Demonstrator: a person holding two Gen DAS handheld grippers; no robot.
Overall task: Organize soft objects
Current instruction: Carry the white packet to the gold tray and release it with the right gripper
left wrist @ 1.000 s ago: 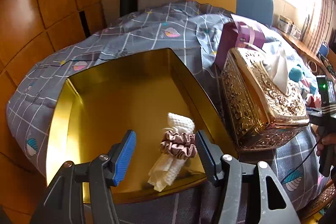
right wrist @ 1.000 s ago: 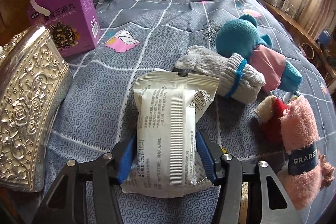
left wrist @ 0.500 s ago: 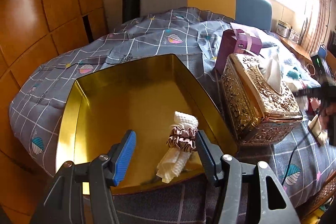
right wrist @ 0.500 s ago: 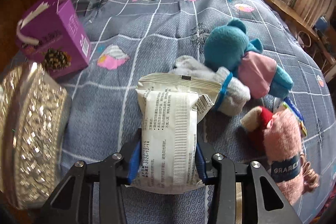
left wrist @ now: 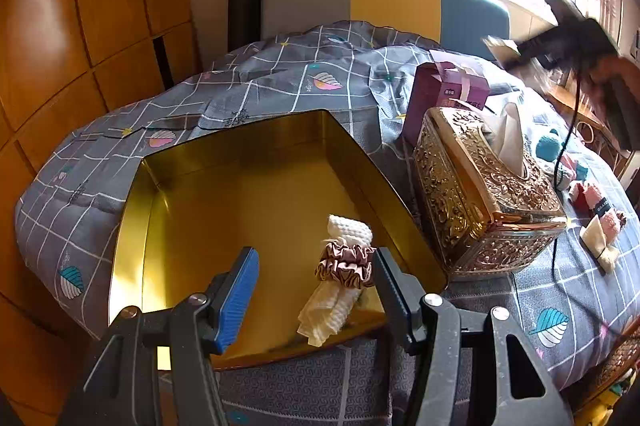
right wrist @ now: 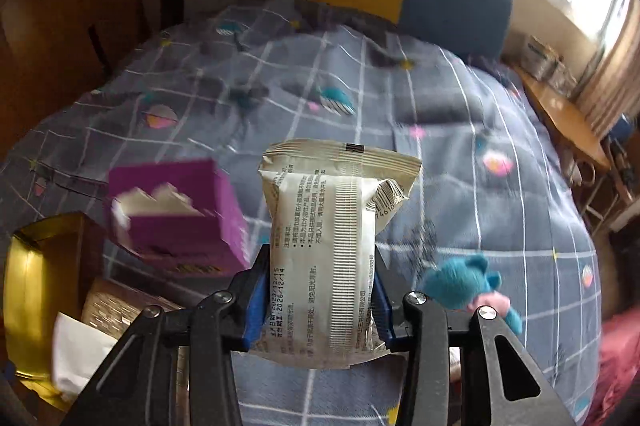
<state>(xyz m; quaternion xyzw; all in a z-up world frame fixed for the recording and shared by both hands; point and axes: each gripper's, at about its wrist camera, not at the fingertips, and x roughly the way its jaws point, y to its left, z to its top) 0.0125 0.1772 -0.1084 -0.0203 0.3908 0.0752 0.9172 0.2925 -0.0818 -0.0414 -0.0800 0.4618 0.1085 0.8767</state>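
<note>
My right gripper [right wrist: 320, 300] is shut on a white snack packet [right wrist: 332, 250] and holds it in the air above the bed. It shows as a blurred dark shape, the right gripper [left wrist: 560, 38], high at the right of the left wrist view. My left gripper [left wrist: 314, 290] stands open over the near edge of a gold tin tray [left wrist: 132, 226]. Inside the tray lies a rolled cream cloth [left wrist: 340, 282] with a brown scrunchie [left wrist: 346, 264] round it, just ahead of my right finger. A teal plush toy [right wrist: 460, 282] and a pink sock [left wrist: 600, 206] lie on the quilt.
A gold embossed tissue box [left wrist: 480, 194] stands right of the tray, with a purple carton [left wrist: 448, 94] behind it. The grey checked quilt [right wrist: 400, 106] covers the bed. A wooden wardrobe [left wrist: 80, 26] is at the left, a colour-block headboard [left wrist: 392, 2] at the back.
My right gripper closed on the packet and lifted it off the quilt, well above the toys and socks. The left gripper stayed open over the tray.
</note>
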